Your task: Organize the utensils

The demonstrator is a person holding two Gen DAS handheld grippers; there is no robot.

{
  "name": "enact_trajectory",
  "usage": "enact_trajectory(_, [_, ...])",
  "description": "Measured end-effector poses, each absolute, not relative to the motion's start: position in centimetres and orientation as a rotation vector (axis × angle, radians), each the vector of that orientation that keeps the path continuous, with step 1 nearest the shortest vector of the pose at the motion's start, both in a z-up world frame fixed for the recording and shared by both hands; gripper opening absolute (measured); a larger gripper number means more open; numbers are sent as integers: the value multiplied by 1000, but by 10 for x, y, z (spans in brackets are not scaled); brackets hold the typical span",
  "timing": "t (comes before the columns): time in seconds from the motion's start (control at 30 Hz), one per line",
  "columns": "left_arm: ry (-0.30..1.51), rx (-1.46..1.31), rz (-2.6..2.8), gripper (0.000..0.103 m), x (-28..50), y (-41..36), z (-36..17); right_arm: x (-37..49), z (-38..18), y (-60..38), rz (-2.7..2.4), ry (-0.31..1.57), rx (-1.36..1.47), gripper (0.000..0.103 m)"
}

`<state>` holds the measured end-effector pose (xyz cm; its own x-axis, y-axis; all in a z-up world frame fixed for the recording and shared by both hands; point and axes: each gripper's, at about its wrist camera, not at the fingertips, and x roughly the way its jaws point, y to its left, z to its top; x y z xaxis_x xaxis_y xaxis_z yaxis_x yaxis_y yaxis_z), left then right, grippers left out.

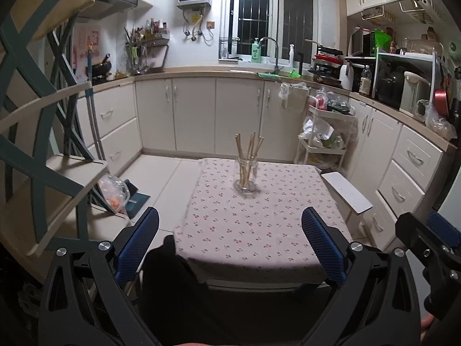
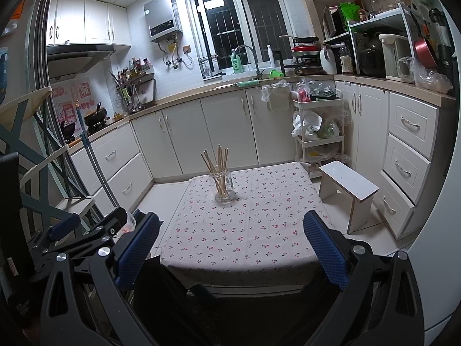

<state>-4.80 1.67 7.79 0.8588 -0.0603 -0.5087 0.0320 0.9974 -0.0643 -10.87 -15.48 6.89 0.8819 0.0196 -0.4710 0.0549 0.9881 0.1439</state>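
Blue-padded tongs fill the foreground, and both pairs are spread wide with nothing between the pads. Left tongs (image 1: 230, 245) hang back off the near edge of the table (image 1: 259, 248), well short of anything on it. Right tongs (image 2: 232, 248) sit in much the same spot, level with their partner and just beside it; each one pokes into the edge of the other's view.

Out on the flowered cloth stands a glass jar (image 1: 245, 177), upright, towards the far half of the table and well apart from both tongs. Inside it, a bundle of chopsticks (image 1: 248, 155) stands on end, tips fanned out above the rim. From the right wrist view the same jar (image 2: 222, 186) and chopsticks (image 2: 217, 167) sit slightly left of centre.

And that's the whole table: jar, chopsticks, cloth. No loose utensil lies anywhere on the fabric in either view. A white stool (image 2: 350, 186) stands on the floor off the table's right side, nothing on it.

Where does that put the job? By the look of it, right at the finish: every chopstick in sight is already gathered in the jar, and neither pair of tongs carries anything. If anything's left, it isn't showing here; the near edge under the tongs is hidden in shadow, so I can't rule out something down there.
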Motion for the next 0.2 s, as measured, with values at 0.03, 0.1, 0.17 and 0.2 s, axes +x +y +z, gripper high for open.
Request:
enact_trajectory(0.03, [537, -55, -50, 95, -48, 17, 77, -109, 69, -154, -19, 491, 155, 96])
enact_trajectory(0.1, [538, -53, -53, 95, -47, 16, 77, -109, 69, -154, -19, 491, 155, 96])
enact_trajectory(0.17, [540, -52, -55, 95, -46, 17, 76, -108, 70, -156, -20, 493, 153, 96])
enact_trajectory(0.2, [539, -54, -55, 95, -46, 17, 76, -108, 70, -156, -20, 493, 153, 96])
